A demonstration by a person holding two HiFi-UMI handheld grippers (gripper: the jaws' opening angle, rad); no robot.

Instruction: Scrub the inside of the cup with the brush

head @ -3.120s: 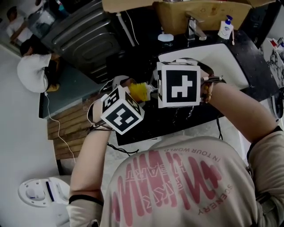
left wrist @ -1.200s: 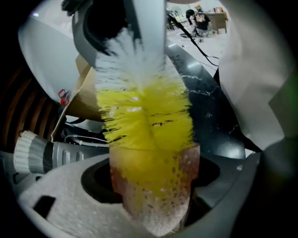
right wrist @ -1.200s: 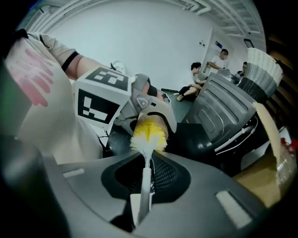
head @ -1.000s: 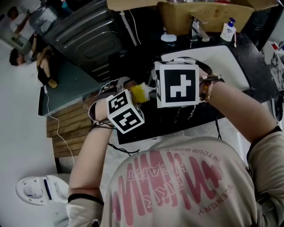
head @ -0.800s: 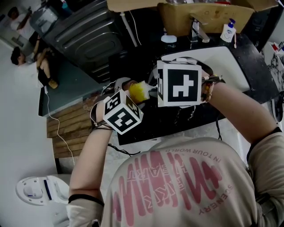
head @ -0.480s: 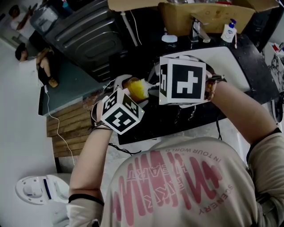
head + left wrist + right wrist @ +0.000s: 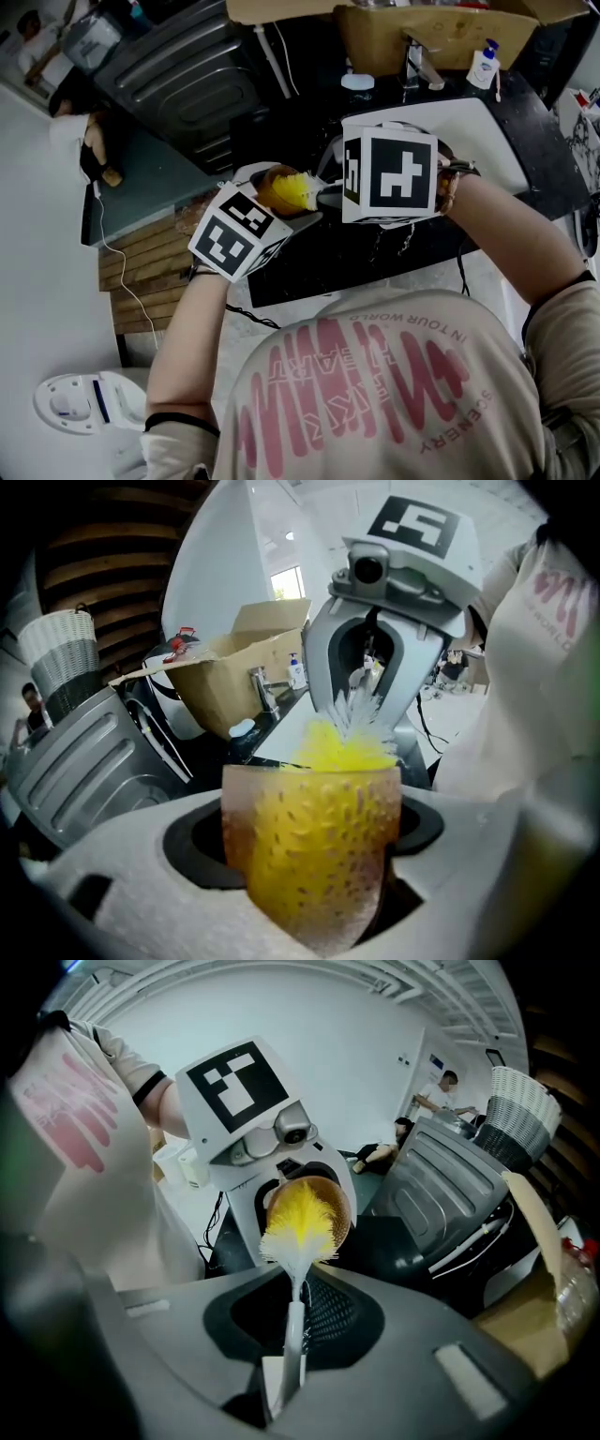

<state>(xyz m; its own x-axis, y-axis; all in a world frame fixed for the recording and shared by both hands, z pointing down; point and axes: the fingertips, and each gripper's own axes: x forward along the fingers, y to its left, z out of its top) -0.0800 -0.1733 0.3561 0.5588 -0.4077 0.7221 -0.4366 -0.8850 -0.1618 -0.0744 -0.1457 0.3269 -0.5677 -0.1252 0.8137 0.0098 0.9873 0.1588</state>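
Just in front of the sink (image 7: 473, 122), the left gripper (image 7: 314, 892) clasps the cup (image 7: 270, 180) while the right gripper (image 7: 281, 1377), clamped on the brush (image 7: 300, 1222), holds its yellow bristles inside. Scrubbing looks under way, probably unfinished.

On the person's shirt (image 7: 375, 412) we read, upside down, small print: "IN TOUR WORLD" and "SCENERY"; its large pink lettering we cannot make out.

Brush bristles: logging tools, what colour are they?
The bristles are yellow with a white lower fringe; clearest in the right gripper view.
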